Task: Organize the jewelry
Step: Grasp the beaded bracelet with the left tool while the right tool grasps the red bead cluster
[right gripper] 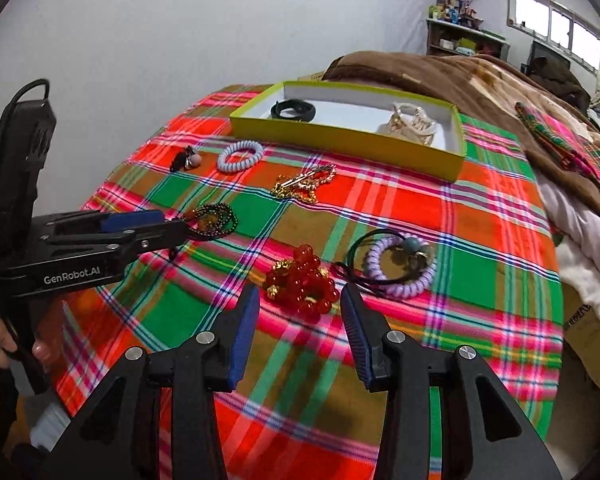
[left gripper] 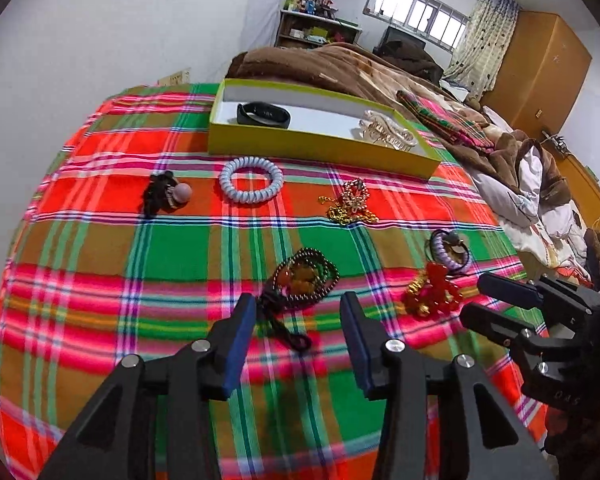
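A yellow-green box [left gripper: 300,146] [right gripper: 340,136] at the far side of the plaid cloth holds a black band [left gripper: 264,114] [right gripper: 294,110] and a clear hair claw [left gripper: 388,132] [right gripper: 414,124]. My left gripper [left gripper: 298,304] [right gripper: 172,226] is open, just short of a dark bead bracelet with amber beads [left gripper: 304,278] [right gripper: 214,220]. My right gripper [right gripper: 300,300] [left gripper: 474,298] is open, just before a red bead bracelet [right gripper: 304,280] [left gripper: 432,292]. A lilac coil tie with black cord [right gripper: 400,266] [left gripper: 448,250] lies to its right.
On the cloth also lie a pale blue coil tie [left gripper: 252,179] [right gripper: 240,156], a gold chain [left gripper: 350,202] [right gripper: 304,184] and a black hair tie with a pink ball [left gripper: 166,196] [right gripper: 188,160]. Brown blankets [left gripper: 340,64] are heaped behind the box.
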### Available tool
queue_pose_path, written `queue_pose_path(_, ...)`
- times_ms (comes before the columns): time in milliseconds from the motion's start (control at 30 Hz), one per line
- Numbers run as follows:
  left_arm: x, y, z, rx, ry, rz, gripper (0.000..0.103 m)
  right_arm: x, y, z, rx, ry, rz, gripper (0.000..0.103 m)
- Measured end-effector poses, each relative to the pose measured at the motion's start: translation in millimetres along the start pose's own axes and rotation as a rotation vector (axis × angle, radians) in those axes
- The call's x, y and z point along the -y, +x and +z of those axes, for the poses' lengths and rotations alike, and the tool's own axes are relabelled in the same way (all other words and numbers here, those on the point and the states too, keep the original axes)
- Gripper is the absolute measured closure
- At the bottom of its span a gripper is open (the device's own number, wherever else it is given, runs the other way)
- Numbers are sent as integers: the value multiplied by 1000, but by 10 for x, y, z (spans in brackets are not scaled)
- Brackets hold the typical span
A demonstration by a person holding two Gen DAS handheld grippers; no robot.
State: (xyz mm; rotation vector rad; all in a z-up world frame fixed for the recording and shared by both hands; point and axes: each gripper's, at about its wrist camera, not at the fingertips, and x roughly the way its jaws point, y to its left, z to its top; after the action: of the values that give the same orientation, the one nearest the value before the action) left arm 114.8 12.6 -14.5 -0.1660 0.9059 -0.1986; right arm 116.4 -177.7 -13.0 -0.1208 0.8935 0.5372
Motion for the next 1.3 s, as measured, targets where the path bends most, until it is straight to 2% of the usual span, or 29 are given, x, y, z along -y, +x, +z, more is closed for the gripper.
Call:
queue_pose_path(167,4,145,27,-22,27,-4,55,-27,141,40,-14,-27,1,60)
queue_pose_path(467,159,200,24,-5,177,61,55,-4,277,59,-36,-49,5,59)
queue_pose_path(567,189,199,9,-3,212,106,65,-14,287,38,-39,-59,5,58)
queue_pose_path(633,146,171,-2,1,195,108,79,-17,282,28,-41,-60,6,58)
queue_pose_path(700,105,140,-13,3,175,104,83,-28,280,16,-46,-67,9,58)
queue_pose_path(833,95,117,-29,7,159,103,85,-35,283,3,-48,-58,11,59)
queue_pose_path(967,66,106,-22,12,126,82,86,-46,283,-11,-55,-47,27,80)
queue_pose_path(1300,56,-71,-2,64,90,54,88,-64,197,-24,-32,-31,45,83)
